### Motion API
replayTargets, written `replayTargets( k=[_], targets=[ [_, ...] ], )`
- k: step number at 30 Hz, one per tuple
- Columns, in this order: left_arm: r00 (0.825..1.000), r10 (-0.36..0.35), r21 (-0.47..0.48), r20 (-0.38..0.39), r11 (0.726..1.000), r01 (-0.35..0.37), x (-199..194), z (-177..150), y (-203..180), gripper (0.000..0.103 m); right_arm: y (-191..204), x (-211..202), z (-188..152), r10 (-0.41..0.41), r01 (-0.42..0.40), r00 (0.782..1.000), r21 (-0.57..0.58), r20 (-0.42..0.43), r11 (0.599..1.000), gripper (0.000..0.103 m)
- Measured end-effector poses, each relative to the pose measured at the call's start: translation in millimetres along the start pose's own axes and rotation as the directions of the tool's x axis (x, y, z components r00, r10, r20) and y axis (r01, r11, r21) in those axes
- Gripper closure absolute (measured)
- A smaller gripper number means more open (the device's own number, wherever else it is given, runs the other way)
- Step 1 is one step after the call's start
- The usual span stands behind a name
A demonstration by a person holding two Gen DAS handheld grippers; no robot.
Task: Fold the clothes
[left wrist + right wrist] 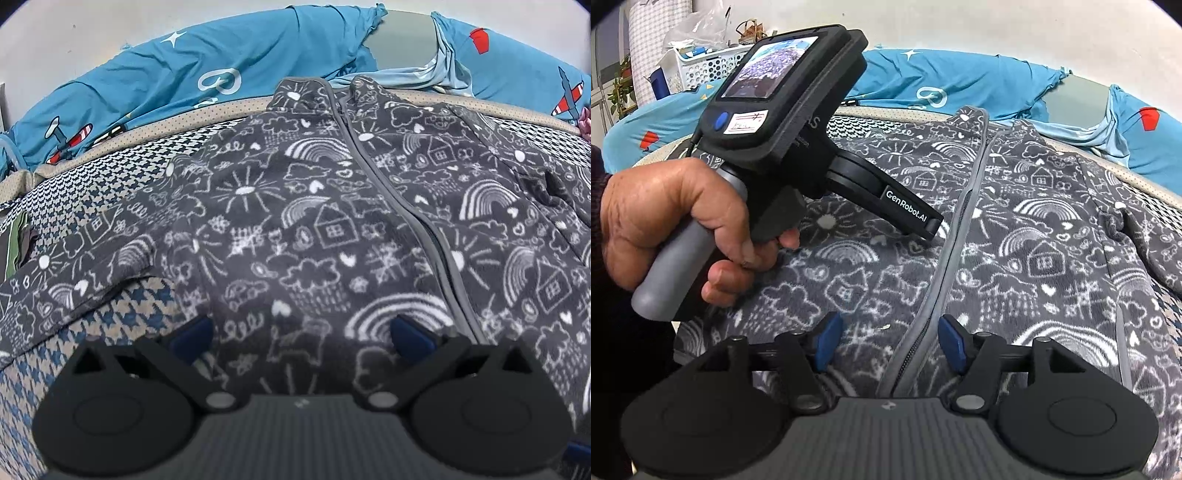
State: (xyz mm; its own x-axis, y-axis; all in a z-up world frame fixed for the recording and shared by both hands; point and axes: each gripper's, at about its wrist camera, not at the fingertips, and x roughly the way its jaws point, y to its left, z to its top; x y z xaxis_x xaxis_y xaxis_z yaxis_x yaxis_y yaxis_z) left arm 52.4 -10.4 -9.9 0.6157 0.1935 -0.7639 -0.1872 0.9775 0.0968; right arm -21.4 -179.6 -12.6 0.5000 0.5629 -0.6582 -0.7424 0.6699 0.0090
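Dark grey fleece zip jacket with white doodle print [325, 229] lies front-up, zipped, spread on the houndstooth bed cover [122, 317].

Left gripper [301, 334]: jaws wide, empty, hovering over the left chest panel.

Right gripper [886, 345]: jaws apart, straddling the grey zipper [956, 236], nothing pinched.

Fleece looks soft, light, floppy and non-slip. Best hold is probably sleeve cuff or hem edge, not the zipper.

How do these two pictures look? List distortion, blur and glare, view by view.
Left wrist view: strong fisheye bending, the blue bedding arcs across the top, dark corners; the left gripper is soft, the grey printed jacket fairly sharp. Right wrist view: same curvature; even, soft light; slight glare on the handheld unit's screen.
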Motion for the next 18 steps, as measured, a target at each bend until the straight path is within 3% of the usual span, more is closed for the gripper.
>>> replayTargets(
  k=[18],
  targets=[
    [1.000, 0.017, -0.003, 0.012, 1.000, -0.017, -1.0, -2.4, -2.2, 0.000, 0.3, -9.4, -8.4, 0.009, -0.009, 1.000, 0.001, -0.002, 1.000, 0.043]
  ],
)
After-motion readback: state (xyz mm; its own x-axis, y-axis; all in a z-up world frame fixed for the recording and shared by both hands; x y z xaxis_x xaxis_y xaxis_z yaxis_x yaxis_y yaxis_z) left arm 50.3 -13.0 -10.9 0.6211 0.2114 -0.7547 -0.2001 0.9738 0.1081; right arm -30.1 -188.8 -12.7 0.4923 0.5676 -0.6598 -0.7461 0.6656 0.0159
